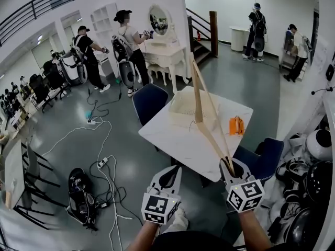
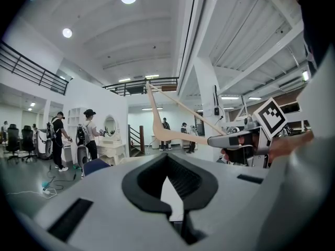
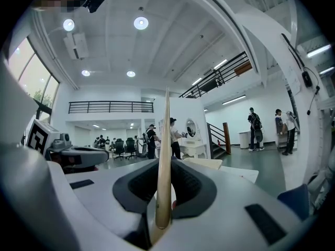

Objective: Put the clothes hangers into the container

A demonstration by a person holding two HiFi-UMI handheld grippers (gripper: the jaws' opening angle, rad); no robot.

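Right gripper clamped on tip of a pale, smooth wooden hanger, flat and V-shaped. Left gripper jaws together, empty. Cream rectangular container sits on white table.

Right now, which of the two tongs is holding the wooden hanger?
The right tongs, clamped on one end of the wooden hanger. The left tongs have nothing between them.

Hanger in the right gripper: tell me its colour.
The hanger is pale tan wood; the head view shows it best.
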